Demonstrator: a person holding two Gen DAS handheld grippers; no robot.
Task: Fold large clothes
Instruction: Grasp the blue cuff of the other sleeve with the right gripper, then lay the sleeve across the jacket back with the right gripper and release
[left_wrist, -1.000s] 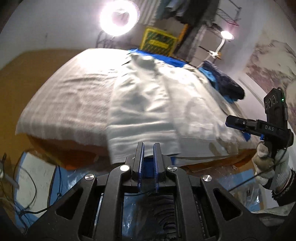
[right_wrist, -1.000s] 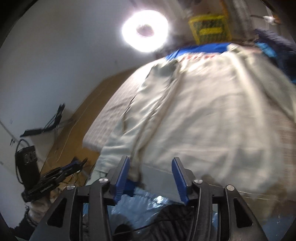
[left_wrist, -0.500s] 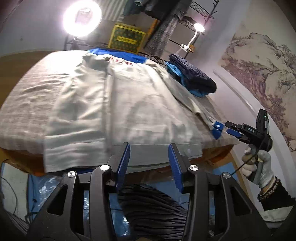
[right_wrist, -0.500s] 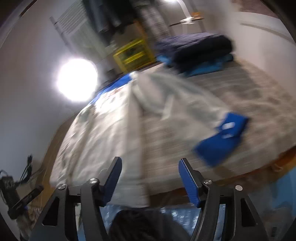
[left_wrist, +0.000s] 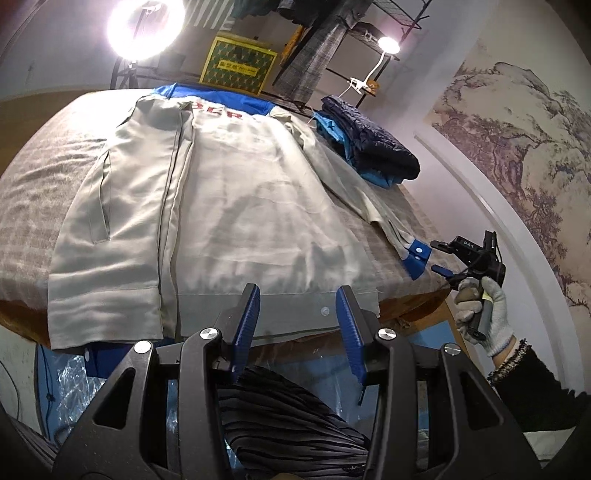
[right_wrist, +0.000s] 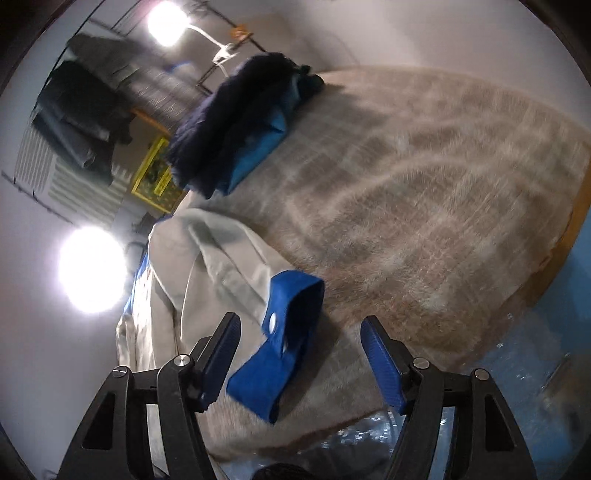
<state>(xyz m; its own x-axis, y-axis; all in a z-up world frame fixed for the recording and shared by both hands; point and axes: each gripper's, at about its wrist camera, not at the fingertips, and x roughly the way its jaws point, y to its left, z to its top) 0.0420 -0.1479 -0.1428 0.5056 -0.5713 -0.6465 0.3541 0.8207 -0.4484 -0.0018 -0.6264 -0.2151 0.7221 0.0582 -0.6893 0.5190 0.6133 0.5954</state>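
Jacket (left_wrist: 229, 206), pale grey with a blue collar and blue cuff (right_wrist: 284, 332), lies spread flat on the bed (left_wrist: 40, 177), its hem at the near edge and one sleeve stretched toward the right side. A checked grey-brown cover tops the bed. Folded dark and blue clothes (left_wrist: 373, 147) sit at the far right corner. Behind stand a ring light (left_wrist: 146, 27), a yellow box (left_wrist: 238, 62) and a clothes rack; a landscape mural (left_wrist: 509, 147) fills the right wall. The left tool (left_wrist: 298, 325) has just been opening and holds nothing. The right tool (right_wrist: 299, 362), in a gloved hand (left_wrist: 480, 314), stands wide with the cuff between its jaws, ungripped.
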